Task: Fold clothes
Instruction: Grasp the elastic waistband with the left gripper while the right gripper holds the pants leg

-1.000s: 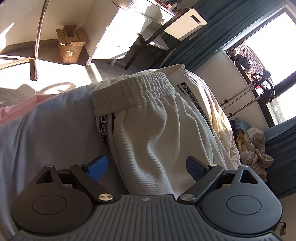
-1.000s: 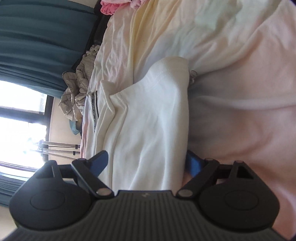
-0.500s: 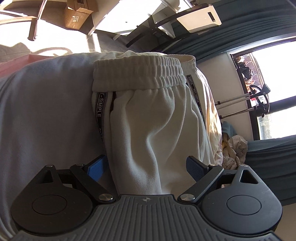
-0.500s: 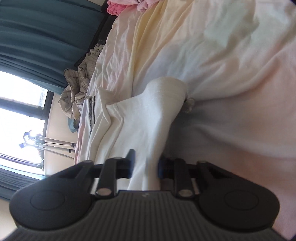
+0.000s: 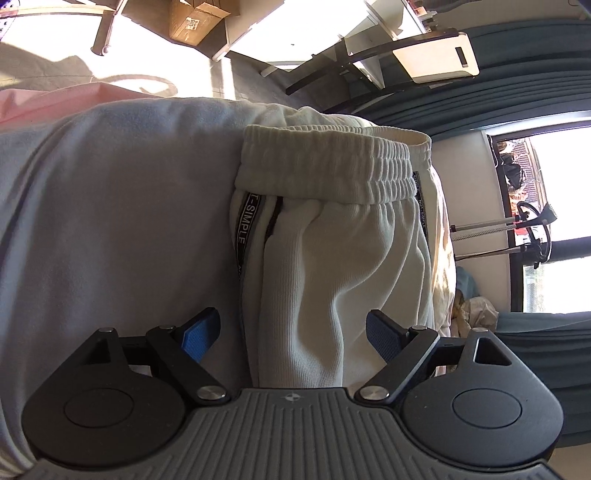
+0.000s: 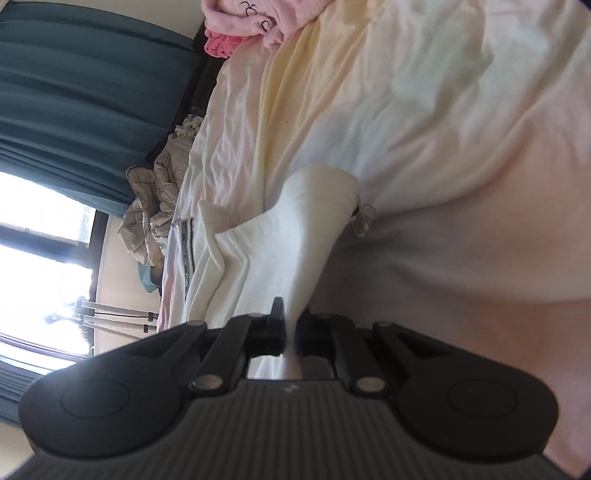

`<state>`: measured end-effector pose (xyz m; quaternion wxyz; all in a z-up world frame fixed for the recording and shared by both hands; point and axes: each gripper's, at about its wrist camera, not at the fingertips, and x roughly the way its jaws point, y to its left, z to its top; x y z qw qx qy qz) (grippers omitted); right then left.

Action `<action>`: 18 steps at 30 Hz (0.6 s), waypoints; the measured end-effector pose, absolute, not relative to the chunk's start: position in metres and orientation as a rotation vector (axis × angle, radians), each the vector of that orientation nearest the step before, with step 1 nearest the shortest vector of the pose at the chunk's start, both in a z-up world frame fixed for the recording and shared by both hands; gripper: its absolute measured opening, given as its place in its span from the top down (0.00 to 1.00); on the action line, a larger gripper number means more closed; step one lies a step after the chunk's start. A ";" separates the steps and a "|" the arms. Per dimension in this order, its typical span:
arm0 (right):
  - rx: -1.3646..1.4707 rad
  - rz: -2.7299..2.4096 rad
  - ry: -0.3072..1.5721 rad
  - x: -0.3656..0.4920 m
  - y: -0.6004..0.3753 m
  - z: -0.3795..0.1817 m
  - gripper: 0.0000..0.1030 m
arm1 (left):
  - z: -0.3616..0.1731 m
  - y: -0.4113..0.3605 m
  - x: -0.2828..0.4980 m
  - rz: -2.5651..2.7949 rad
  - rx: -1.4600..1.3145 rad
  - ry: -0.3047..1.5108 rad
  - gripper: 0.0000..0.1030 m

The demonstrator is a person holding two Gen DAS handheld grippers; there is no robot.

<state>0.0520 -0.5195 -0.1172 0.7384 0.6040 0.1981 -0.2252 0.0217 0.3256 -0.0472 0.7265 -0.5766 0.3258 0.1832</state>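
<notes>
Cream sweatpants (image 5: 332, 266) with an elastic waistband and black lettered side tape lie on a pale bedsheet (image 5: 110, 221). My left gripper (image 5: 291, 332) straddles a raised fold of them below the waistband. Its jaws are closing, and the blue pads (image 5: 199, 332) stand clear of the cloth on both sides. In the right wrist view the leg end of the sweatpants (image 6: 295, 236) runs toward the camera. My right gripper (image 6: 291, 332) is shut on that cloth, which bunches into a narrow strip between the jaws. A drawstring knot (image 6: 360, 221) hangs beside the hem.
Pink clothes (image 6: 251, 22) lie at the far end of the bed. A crumpled beige quilt (image 6: 162, 192) sits by the teal curtains (image 6: 74, 92) and window. A cardboard box (image 5: 195, 22), a chair and white furniture (image 5: 436, 55) stand on the floor beyond the bed edge.
My right gripper closed on the pants leg, pinching the cloth into a ridge. My left gripper rolled and sank closer to the pants, its jaws now slightly narrower.
</notes>
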 end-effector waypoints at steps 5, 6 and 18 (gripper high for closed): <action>1.255 -0.540 0.446 0.057 -0.507 -0.114 0.93 | -0.052 0.323 0.041 0.425 -1.249 0.784 0.14; 1.240 -0.545 0.445 0.059 -0.505 -0.113 0.93 | -0.055 0.322 0.048 0.432 -1.238 0.809 0.14; 1.176 -0.528 0.388 0.077 -0.491 -0.100 0.93 | -0.059 0.315 0.078 0.372 -1.226 0.746 0.41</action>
